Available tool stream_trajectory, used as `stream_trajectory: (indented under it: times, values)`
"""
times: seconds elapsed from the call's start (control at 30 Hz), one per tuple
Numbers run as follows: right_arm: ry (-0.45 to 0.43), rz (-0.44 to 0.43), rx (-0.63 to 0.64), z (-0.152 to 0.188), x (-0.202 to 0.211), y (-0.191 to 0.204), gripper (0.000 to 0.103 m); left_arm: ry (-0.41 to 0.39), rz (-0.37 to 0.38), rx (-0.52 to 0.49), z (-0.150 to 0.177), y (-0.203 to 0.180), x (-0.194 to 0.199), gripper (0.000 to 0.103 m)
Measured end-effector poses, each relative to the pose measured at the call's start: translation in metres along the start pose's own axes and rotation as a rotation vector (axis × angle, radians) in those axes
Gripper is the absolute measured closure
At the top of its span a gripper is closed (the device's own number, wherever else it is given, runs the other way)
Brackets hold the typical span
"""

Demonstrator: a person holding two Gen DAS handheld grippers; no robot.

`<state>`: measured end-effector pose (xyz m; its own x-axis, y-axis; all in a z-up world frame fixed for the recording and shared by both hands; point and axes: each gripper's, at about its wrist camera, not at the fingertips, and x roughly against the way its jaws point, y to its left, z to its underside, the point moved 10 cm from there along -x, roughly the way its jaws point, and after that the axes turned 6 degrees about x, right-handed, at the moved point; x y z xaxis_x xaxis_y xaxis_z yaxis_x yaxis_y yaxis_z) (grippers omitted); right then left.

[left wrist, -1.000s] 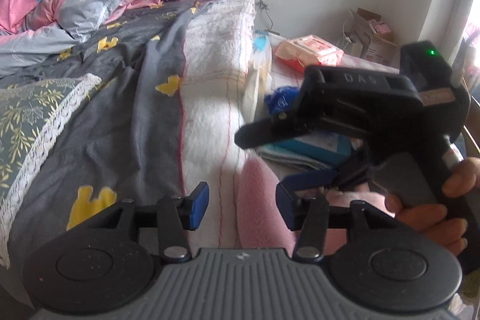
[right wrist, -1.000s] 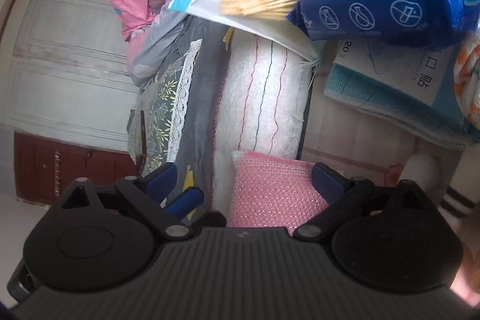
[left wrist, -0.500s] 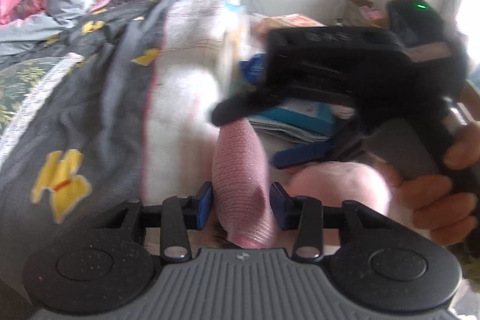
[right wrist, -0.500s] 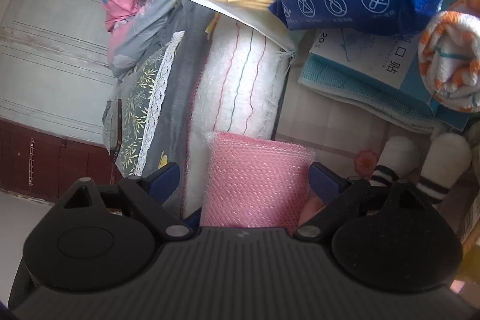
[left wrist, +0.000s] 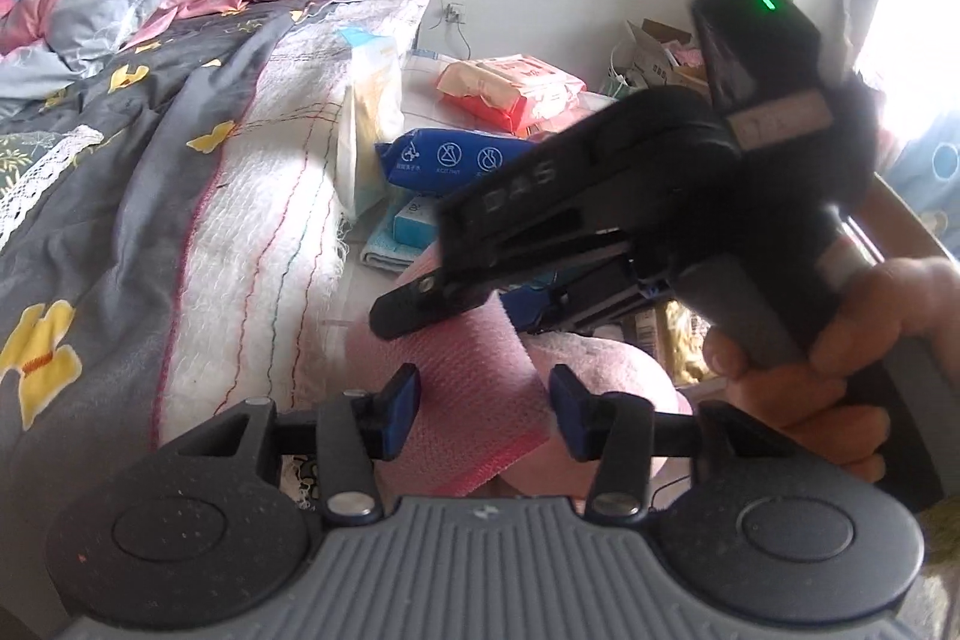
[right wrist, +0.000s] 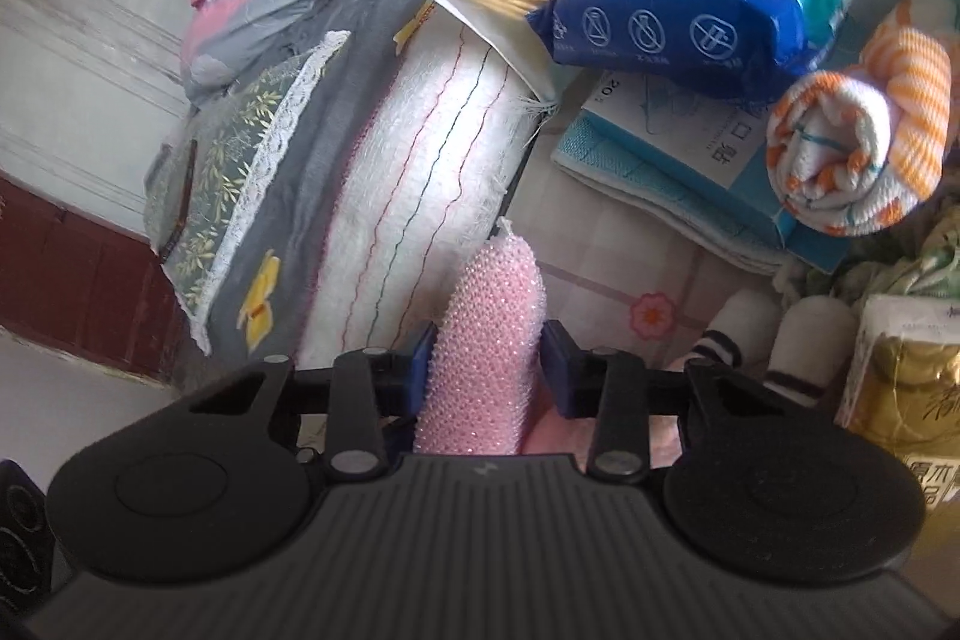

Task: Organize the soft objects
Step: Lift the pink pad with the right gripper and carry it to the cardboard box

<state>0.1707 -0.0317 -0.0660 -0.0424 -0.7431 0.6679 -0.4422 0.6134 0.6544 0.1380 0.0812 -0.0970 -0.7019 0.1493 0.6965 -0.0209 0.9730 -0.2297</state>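
We have the pink knobbly cloth between the pads of the right tool, low centre of the right wrist view. The jaws are closing; the cloth has bunched into a narrow upright roll and both blue pads look pressed into its sides.

In the left wrist view the same cloth lies as a wider band, low centre, between the pads of the left tool. These jaws are opening: the left pad is at the cloth's edge, the right pad stands clear of it. We judge no grip on this side.

Handling, judged from the pictures:
- Very light and fully limp; it folds wherever it is squeezed and holds no shape of its own.
- The beaded weave looks grippy, so slip seems unlikely.
- Not fragile, though the open knit could snag on a pad corner.
- Best hold: across the bunched middle, several layers thick, not a single edge.

Surroundings: the cloth sits just beside the white blanket at the bed's edge, over a pink plush thing. The blue packet and rolled orange-striped towel on the desk are well apart, upper right.
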Motion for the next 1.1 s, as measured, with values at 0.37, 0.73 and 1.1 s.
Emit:
stream_trajectory:
  times: [0.37,0.73,1.1]
  values:
    - [-0.12,-0.243,-0.063,0.011,0.076,0.003,0.072,0.006,0.145,0.12,-0.015,-0.012,0.028,0.014]
    - [-0.155,-0.094,-0.044,0.035,0.091,-0.03,0.057,0.085,0.138,0.129,0.01,-0.033,-0.009,0.019]
    - [-0.195,-0.114,-0.1,0.047,0.095,-0.042,0.056,0.053,0.055,0.093,0.013,-0.039,-0.001,0.022]
